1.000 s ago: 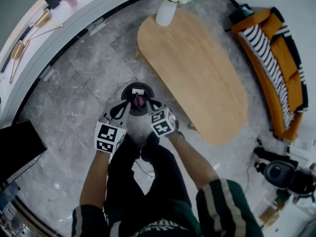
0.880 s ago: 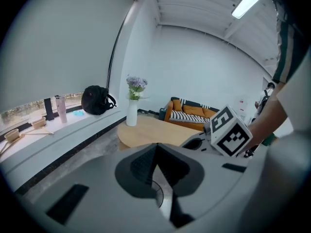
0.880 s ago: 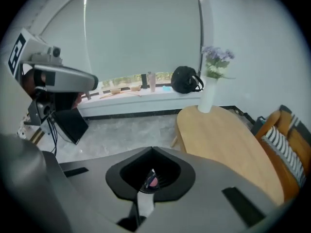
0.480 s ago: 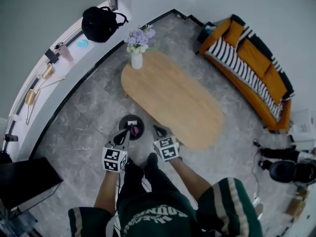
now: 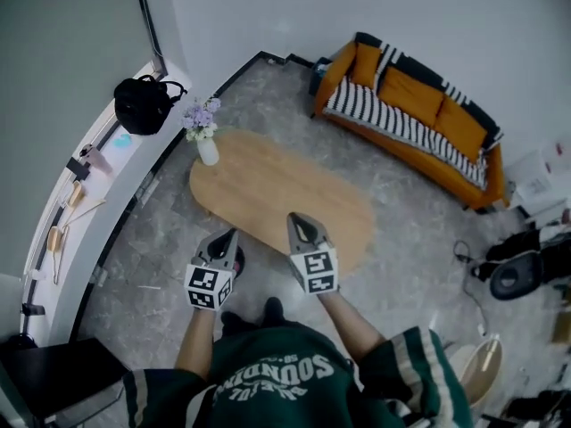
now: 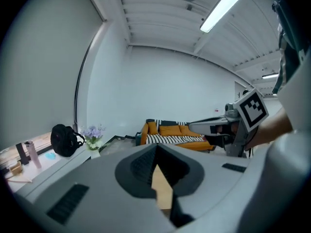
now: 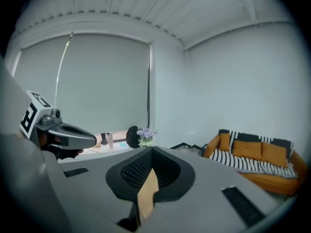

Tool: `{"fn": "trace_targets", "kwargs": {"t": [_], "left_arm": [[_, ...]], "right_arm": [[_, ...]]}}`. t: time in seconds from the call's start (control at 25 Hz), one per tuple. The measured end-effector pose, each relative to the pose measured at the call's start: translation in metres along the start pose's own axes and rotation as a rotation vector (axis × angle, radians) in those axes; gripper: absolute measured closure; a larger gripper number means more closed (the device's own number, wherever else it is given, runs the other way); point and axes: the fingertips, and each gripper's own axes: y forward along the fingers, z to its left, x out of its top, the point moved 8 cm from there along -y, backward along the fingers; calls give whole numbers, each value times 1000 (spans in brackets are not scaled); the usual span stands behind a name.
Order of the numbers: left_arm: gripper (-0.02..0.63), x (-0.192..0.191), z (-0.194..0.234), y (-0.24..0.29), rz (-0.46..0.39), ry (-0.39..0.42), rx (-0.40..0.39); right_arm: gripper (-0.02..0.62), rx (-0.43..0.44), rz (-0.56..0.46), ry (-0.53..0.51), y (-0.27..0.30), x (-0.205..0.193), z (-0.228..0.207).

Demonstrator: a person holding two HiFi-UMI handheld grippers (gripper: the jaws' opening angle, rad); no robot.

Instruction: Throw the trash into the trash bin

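In the head view both grippers are held up side by side in front of my chest, over the near edge of the wooden table (image 5: 285,194). My left gripper (image 5: 228,237) has its jaws closed tip to tip with nothing between them, as the left gripper view (image 6: 156,149) shows. My right gripper (image 5: 300,223) is likewise shut and empty in its own view (image 7: 151,152). Each gripper also appears in the other's view: the right gripper (image 6: 194,126) and the left gripper (image 7: 92,141). The black trash bin and the trash are not clearly visible; the left gripper covers that patch of floor.
A white vase of purple flowers (image 5: 205,145) stands at the table's far end. An orange sofa with a striped throw (image 5: 410,114) lines the far wall. A black backpack (image 5: 143,105) sits on the curved white ledge (image 5: 76,217). Dark equipment (image 5: 513,279) lies on the floor at right.
Both grippers have risen from beside the black floor bin, which held a pink item, to chest height. The head camera has also risen, so the room looks smaller and the bin is now covered.
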Motion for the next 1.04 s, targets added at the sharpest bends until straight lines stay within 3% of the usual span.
{"fn": "trace_targets", "kwargs": {"t": [0.24, 0.44, 1.04], "left_arm": [[604, 12, -34, 10, -5, 38, -45], [604, 9, -36, 3, -6, 22, -21], [604, 10, -33, -3, -22, 17, 2]], "right_arm": [[595, -31, 2, -26, -41, -7, -30], [595, -40, 11, 30, -47, -19, -35], [595, -19, -19, 60, -47, -13, -30]]}}
